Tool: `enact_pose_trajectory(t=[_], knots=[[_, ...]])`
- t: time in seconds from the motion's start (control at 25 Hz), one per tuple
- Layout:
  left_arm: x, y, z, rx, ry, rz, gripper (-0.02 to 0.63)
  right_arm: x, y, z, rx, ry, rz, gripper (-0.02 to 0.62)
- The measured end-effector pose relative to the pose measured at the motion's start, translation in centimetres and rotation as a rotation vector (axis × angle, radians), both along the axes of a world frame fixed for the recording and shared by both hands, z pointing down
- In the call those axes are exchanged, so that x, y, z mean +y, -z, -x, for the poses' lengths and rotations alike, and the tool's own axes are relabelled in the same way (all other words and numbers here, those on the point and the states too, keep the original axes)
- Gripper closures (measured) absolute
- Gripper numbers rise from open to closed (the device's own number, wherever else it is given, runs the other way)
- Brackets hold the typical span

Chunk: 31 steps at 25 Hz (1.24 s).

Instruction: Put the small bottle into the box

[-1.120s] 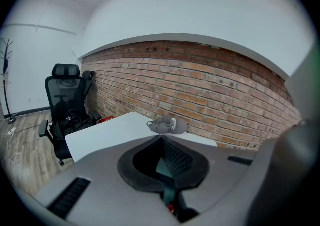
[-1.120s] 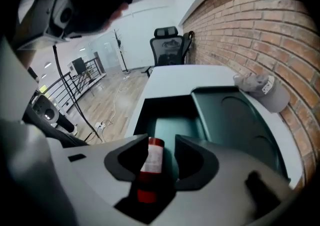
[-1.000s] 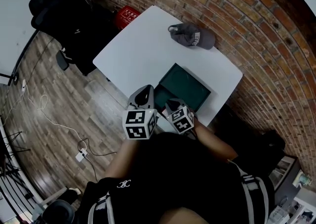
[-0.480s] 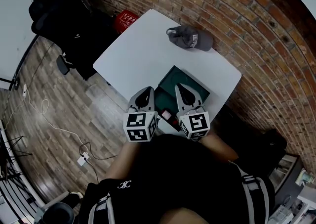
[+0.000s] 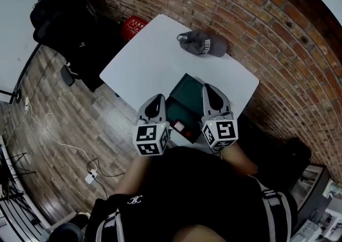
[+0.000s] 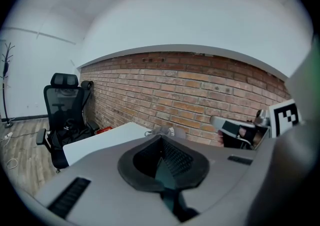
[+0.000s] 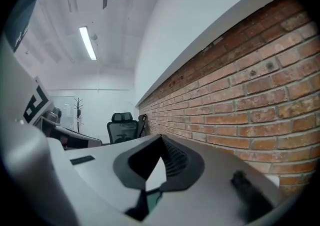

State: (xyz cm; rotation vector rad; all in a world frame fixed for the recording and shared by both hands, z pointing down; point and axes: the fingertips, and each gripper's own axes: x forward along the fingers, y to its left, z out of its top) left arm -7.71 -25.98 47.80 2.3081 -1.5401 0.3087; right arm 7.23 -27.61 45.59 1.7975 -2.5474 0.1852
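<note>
The dark green box (image 5: pixel 188 92) lies open near the front edge of the white table (image 5: pixel 144 59). In its near part lies a small red and white thing (image 5: pixel 179 127), apparently the small bottle. My left gripper (image 5: pixel 156 99) hovers over the box's left side, shut and empty (image 6: pixel 160 138). At the box's right edge is my right gripper (image 5: pixel 210 88), held higher and level. It is also shut with nothing between its fingers (image 7: pixel 161 138). Each gripper shows at the edge of the other's view.
A grey cap (image 5: pixel 203 43) rests at the table's far side by the brick wall (image 5: pixel 256 16). A red case (image 5: pixel 134 23) and a black office chair (image 5: pixel 75 32) stand on the wood floor to the left. Cables trail over the floor (image 5: pixel 48 129).
My right gripper has risen from pointing down at the box's near edge, swung up to level and shifted right. The small red and white thing in the box has come into sight. The left gripper barely moved.
</note>
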Motion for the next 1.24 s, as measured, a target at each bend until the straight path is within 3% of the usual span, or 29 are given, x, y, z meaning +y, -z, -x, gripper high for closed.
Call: enact_pose_trajectory(t=[0.32,0.72,1.24], knots=[[-0.6,0.3,1.2,-0.028,0.034,-0.026,0.597,0.3,-0.7,-0.7,0.055,-0.019,0.024,0.566],[-0.7,0.2,0.2,-0.021,-0.002,-0.022,0.597,0.4,-0.9,-1.2,0.053,-0.06,0.038,0.566],[-0.7,-0.1,-0.7,-0.016,-0.033,-0.012,0.597,0.6,-1.5,-0.6,0.042,-0.034,0.063,0.566]])
